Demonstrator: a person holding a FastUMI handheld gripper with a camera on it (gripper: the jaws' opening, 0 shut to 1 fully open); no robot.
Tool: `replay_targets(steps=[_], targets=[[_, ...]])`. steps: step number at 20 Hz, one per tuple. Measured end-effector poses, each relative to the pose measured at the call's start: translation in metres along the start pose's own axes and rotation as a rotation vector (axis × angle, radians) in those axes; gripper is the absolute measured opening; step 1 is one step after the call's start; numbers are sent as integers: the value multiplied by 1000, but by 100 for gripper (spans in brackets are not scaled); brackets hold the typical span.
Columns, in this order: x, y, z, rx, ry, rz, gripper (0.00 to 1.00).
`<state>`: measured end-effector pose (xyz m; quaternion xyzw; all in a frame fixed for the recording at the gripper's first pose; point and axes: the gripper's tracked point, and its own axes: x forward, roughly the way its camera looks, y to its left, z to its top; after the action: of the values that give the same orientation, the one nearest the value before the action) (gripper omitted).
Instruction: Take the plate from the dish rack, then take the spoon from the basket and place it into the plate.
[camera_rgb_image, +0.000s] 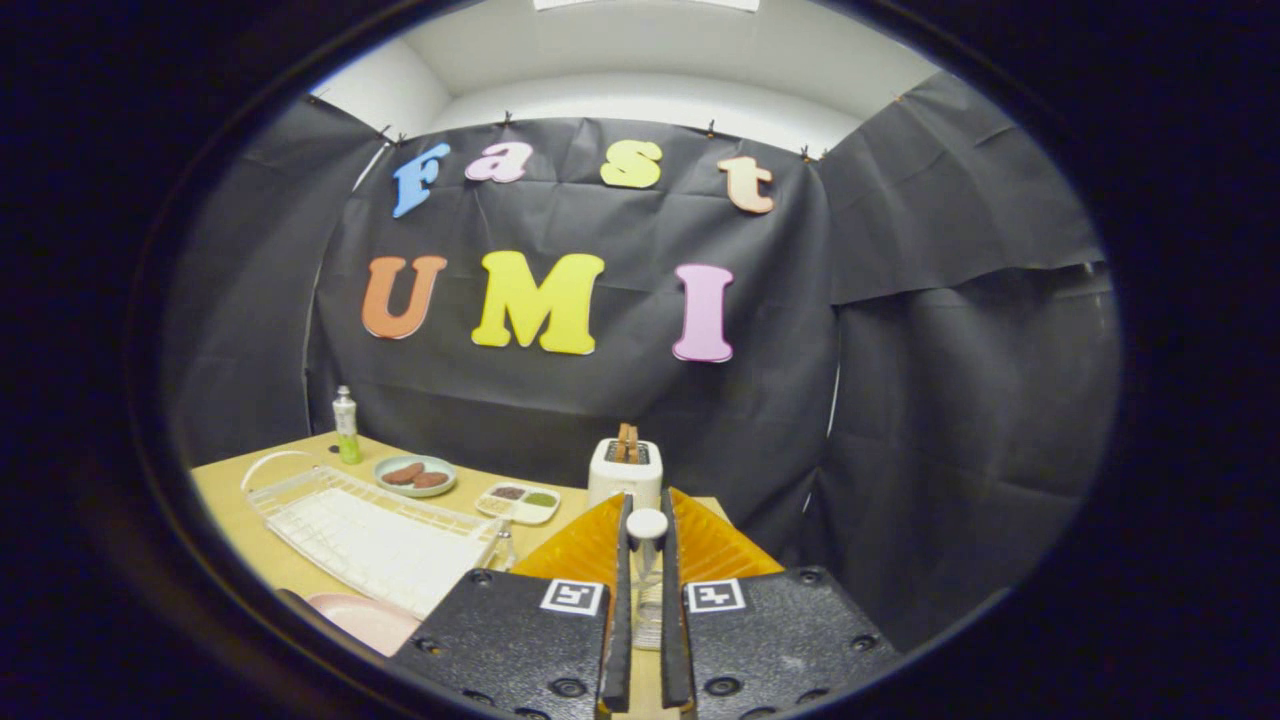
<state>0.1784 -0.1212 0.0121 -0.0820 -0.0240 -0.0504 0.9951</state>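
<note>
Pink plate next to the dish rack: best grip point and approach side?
Its near rim, coming from the side away from the dish rack: the pink plate lies flat on the table, so only the edge suits a pinch. The gripper looks shut on the white-tipped spoon.

- The tabletop (240, 500) is showing smooth, matt wood.
- The dish rack (375, 535) is looking like clear glossy plastic.
- The toaster (624, 475) is gleaming, smooth-cased.

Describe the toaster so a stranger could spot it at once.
On the wooden table, look past the white dish rack to the far edge by the black cloth. The toaster stands just beyond the tool: a white box with brown slices poking up.
</note>
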Motion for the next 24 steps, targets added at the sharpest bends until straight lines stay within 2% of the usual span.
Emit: replay_targets(steps=[4,6,12,18,24], targets=[[-37,65,-9,25,23,109,17],[-53,104,-26,16,62,189,17],[-79,194,-80,56,187,343,17],[-67,233,-121,76,277,339,17],[-54,222,-125,124,325,297,20]])
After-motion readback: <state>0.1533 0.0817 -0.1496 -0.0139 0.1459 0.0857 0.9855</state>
